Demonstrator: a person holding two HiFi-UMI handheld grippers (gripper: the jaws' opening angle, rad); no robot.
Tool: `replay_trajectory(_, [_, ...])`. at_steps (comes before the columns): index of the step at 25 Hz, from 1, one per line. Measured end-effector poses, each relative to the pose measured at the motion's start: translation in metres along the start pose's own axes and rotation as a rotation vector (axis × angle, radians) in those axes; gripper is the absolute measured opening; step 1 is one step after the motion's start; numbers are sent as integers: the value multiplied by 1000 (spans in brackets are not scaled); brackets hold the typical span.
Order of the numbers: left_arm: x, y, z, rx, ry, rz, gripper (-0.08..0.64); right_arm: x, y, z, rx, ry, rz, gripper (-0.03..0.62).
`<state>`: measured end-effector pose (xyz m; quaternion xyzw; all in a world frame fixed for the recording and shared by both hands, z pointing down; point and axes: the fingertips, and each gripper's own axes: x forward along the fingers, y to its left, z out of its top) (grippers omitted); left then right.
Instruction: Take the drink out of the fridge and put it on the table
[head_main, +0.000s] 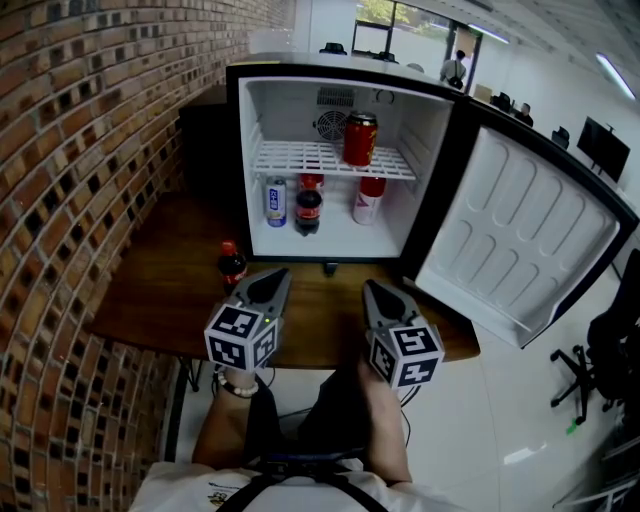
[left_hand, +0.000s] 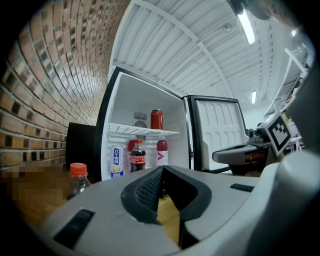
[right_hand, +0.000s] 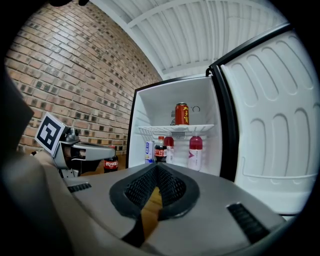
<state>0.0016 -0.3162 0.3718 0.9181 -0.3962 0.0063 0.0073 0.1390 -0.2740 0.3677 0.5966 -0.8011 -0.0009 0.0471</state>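
Note:
The small fridge stands open on the wooden table. A red can sits on its wire shelf. Below stand a blue-white can, a cola bottle and a pink-capped bottle. Another cola bottle with a red cap stands on the table, left of the fridge front. My left gripper is shut and empty, just right of that bottle. My right gripper is shut and empty too, pointing at the fridge interior.
The fridge door swings wide open to the right, past the table's edge. A brick wall runs along the left. A black box stands beside the fridge's left wall. An office chair is at the far right.

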Motion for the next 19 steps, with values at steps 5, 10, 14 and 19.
replay_trajectory(5, [1,0,-2,-6,3,-6,0,-1,-1,1,-5,1,-5,17])
replay_trajectory(10, [1,-1,-2,-17,-1,-17,0,-2,-2,1,-6,3,-10,17])
replay_trajectory(14, [2,-2,-3,-18,0,-21,0,-2,-3,2,-9,2,-11,17])
replay_trajectory(19, [2,-4,-2,-18,0,-25,0,-3,-4,4,-13,3,-12,17])
